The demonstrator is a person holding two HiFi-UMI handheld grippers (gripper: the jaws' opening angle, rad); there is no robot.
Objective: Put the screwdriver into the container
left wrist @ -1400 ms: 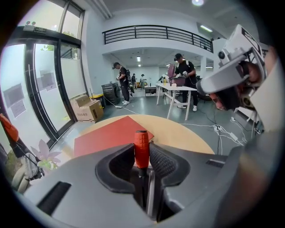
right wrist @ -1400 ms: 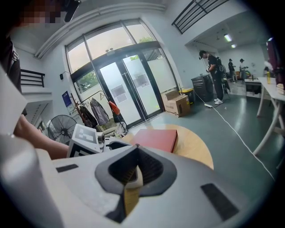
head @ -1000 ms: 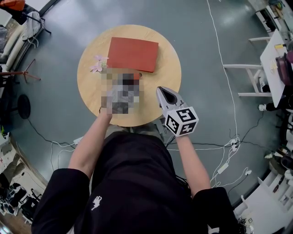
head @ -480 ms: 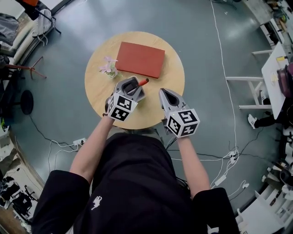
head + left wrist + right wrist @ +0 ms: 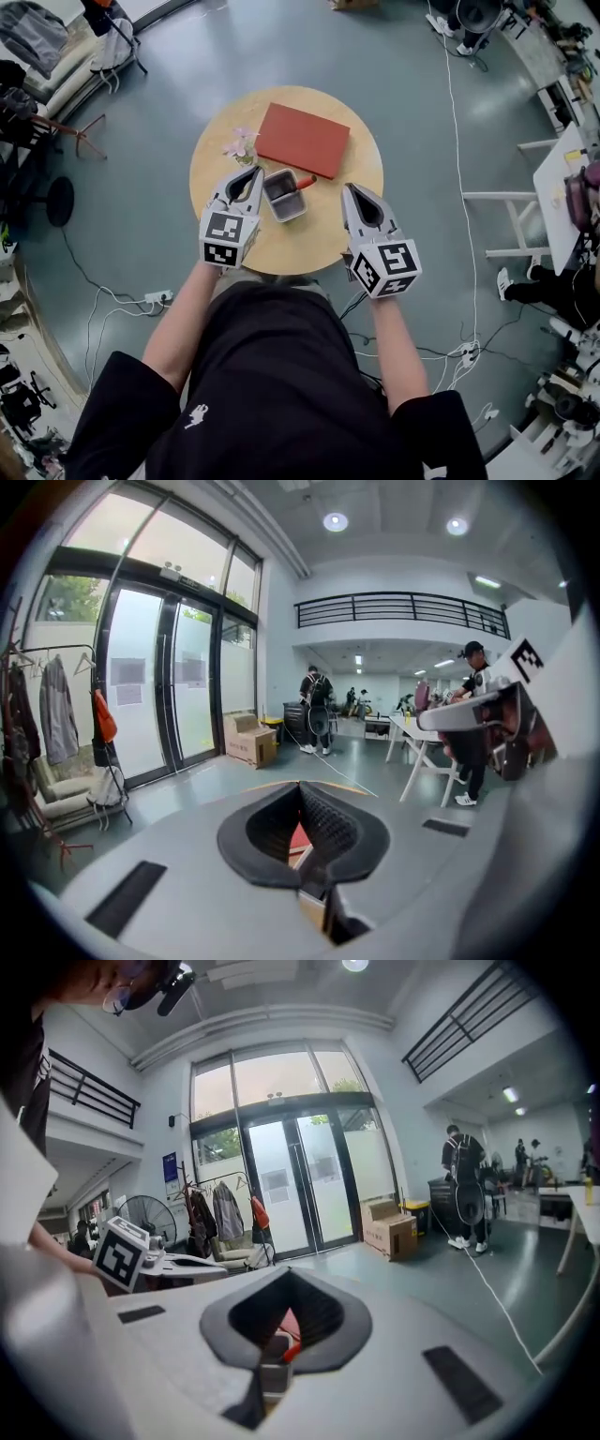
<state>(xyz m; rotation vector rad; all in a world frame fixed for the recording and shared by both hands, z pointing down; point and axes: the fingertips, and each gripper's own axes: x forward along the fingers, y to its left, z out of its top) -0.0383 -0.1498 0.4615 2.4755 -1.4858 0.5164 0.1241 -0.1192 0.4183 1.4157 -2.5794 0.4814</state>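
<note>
Both grippers empty: left gripper [image 5: 251,173] with jaws pressed together on nothing, right gripper [image 5: 355,188] likewise closed, one on either side of container [image 5: 281,199] on round table [image 5: 323,239]. Screwdriver [image 5: 302,184] in container, red handle leaning out over rim. Task judged complete; only pulling away left.
</note>
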